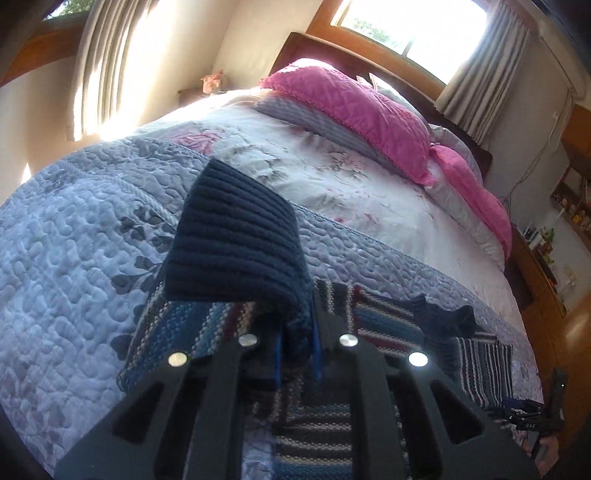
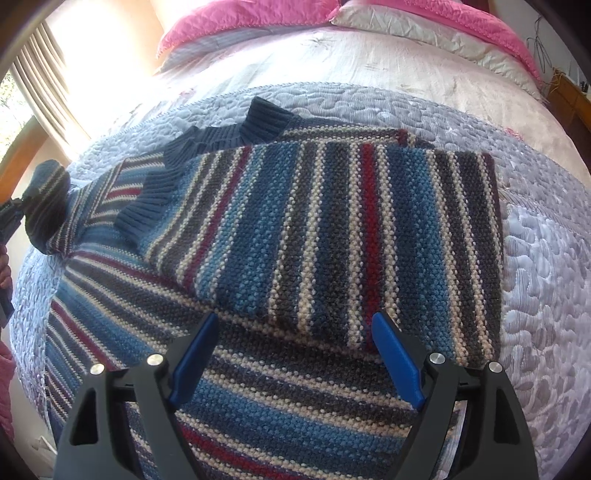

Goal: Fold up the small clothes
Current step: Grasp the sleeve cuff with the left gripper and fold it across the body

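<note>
Blue-striped sweater [image 2: 332,229], pink pillow [image 1: 354,110]

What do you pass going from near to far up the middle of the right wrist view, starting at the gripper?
Right gripper, open → striped sweater with one side folded over → its navy ribbed collar → grey quilted bedspread → pale floral sheet → pink pillows.

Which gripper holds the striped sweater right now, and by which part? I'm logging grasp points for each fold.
The left gripper is shut on the striped sweater, pinching its sleeve end by the navy ribbed cuff. The right gripper is open, holding nothing.
</note>
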